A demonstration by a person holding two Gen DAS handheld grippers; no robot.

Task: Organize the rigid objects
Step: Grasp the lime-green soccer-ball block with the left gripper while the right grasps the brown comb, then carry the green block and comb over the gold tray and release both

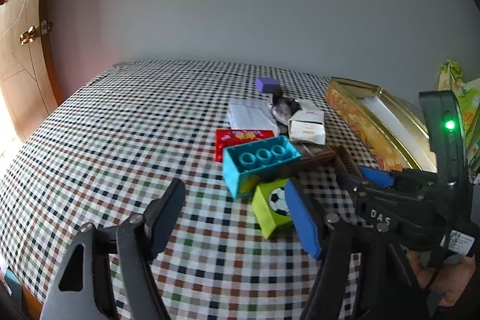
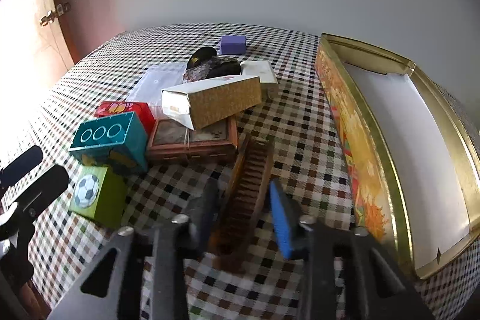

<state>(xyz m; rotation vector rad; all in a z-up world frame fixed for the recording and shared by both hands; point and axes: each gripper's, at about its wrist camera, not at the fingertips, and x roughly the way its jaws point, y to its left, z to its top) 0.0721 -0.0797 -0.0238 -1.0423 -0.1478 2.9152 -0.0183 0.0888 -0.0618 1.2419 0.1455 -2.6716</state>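
A pile of rigid objects lies on the checkered table: a teal brick [image 2: 109, 137], a green football cube [image 2: 96, 197], a red box [image 2: 126, 110], a wooden frame [image 2: 192, 146], a tan carton [image 2: 213, 101] and a purple block [image 2: 232, 44]. A brown wooden brush [image 2: 249, 194] lies between the fingers of my right gripper [image 2: 243, 212], which is open around it. My left gripper [image 1: 237, 215] is open and empty, its right finger [image 1: 300, 218] beside the green cube [image 1: 271, 206]. The right gripper also shows in the left wrist view [image 1: 360, 173].
An open gold tin [image 2: 387, 158] with a white lining stands at the right, also in the left wrist view [image 1: 360, 116]. A clear plastic case [image 1: 250, 116] and a dark crumpled item [image 2: 210, 66] lie in the pile. A wooden door [image 1: 21, 50] is at the left.
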